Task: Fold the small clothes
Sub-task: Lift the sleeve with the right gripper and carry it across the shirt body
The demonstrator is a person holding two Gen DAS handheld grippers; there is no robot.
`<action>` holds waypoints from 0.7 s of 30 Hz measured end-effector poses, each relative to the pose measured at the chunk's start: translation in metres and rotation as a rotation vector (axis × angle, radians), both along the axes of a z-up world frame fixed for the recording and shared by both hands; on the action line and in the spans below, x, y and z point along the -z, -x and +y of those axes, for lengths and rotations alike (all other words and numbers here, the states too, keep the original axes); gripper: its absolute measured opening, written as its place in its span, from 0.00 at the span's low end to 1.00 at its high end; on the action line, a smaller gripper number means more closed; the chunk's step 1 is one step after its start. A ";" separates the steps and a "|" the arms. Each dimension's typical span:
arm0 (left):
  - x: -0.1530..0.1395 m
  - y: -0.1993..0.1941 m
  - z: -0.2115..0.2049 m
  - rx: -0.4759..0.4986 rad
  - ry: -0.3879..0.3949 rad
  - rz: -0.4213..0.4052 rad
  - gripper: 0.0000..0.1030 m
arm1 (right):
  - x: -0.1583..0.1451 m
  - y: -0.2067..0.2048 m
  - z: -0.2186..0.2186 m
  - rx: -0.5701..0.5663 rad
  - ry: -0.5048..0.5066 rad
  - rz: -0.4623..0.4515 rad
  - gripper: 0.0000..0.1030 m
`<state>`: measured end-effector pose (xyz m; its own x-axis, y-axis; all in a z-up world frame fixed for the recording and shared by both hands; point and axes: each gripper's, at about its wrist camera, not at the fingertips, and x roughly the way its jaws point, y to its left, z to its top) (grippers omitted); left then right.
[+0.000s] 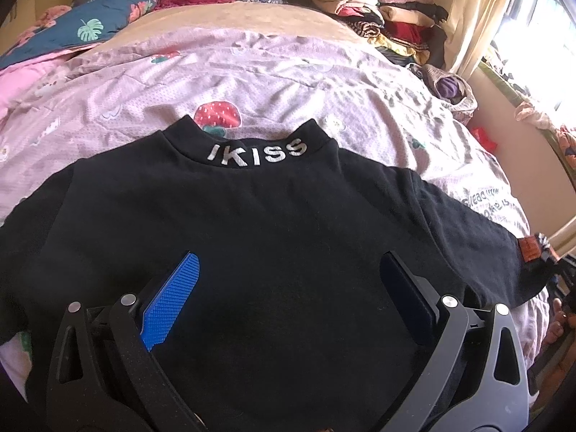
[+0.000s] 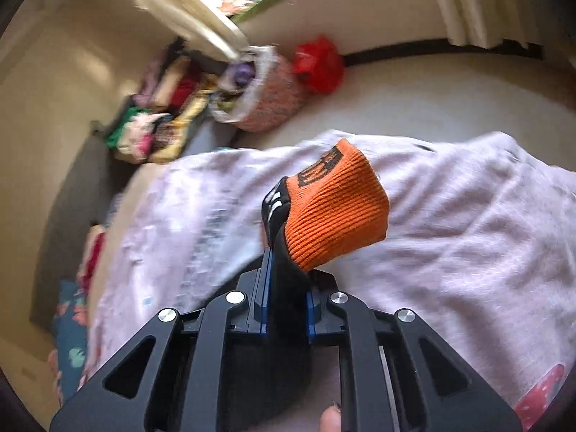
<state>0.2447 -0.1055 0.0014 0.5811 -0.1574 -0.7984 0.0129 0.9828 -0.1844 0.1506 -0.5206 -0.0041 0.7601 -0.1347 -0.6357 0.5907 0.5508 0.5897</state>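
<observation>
The black top (image 1: 270, 223) is matt, soft knit cloth with silvery raised letters (image 1: 257, 151) on its collar, and it lies on a thin, crinkled pink bedsheet (image 1: 252, 72) with a fine waffle-like weave. Over the top, the left gripper (image 1: 288, 288) is matt black plastic with shiny metal pins, one pad (image 1: 172, 302) being blue and finely ribbed. The right gripper (image 2: 286, 284), of the same plastic and metal, clamps the top's ribbed orange knit cuff (image 2: 334, 208).

1 blk top (image 1: 273, 223), 2 grippers (image 1: 288, 295) (image 2: 286, 288), 1 bedsheet (image 1: 252, 82).
</observation>
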 end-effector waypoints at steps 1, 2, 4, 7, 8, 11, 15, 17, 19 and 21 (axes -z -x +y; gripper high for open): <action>-0.002 0.000 0.001 -0.003 0.003 -0.001 0.92 | -0.007 -0.001 0.005 -0.025 0.011 -0.018 0.13; -0.005 0.001 0.004 -0.009 0.008 -0.004 0.92 | -0.013 -0.003 0.010 -0.047 0.022 -0.035 0.13; -0.011 0.001 0.009 -0.019 0.017 -0.015 0.92 | -0.026 -0.006 0.020 -0.094 0.042 -0.072 0.13; -0.021 0.003 0.016 -0.029 0.031 -0.028 0.92 | -0.044 -0.006 0.038 -0.160 0.080 -0.119 0.13; -0.024 0.003 0.018 -0.030 0.032 -0.032 0.92 | -0.050 -0.007 0.045 -0.181 0.092 -0.133 0.13; -0.034 0.007 0.027 -0.037 0.052 -0.045 0.92 | -0.068 -0.006 0.067 -0.244 0.133 -0.178 0.13; -0.048 0.013 0.042 -0.043 0.106 -0.071 0.92 | -0.087 -0.007 0.098 -0.339 0.189 -0.238 0.13; -0.054 0.015 0.048 -0.044 0.129 -0.075 0.92 | -0.095 -0.008 0.114 -0.385 0.215 -0.252 0.13; -0.059 0.017 0.053 -0.038 0.127 -0.087 0.92 | -0.101 -0.010 0.128 -0.421 0.234 -0.265 0.13; -0.062 0.018 0.057 -0.040 0.136 -0.087 0.92 | -0.106 -0.012 0.142 -0.455 0.254 -0.273 0.13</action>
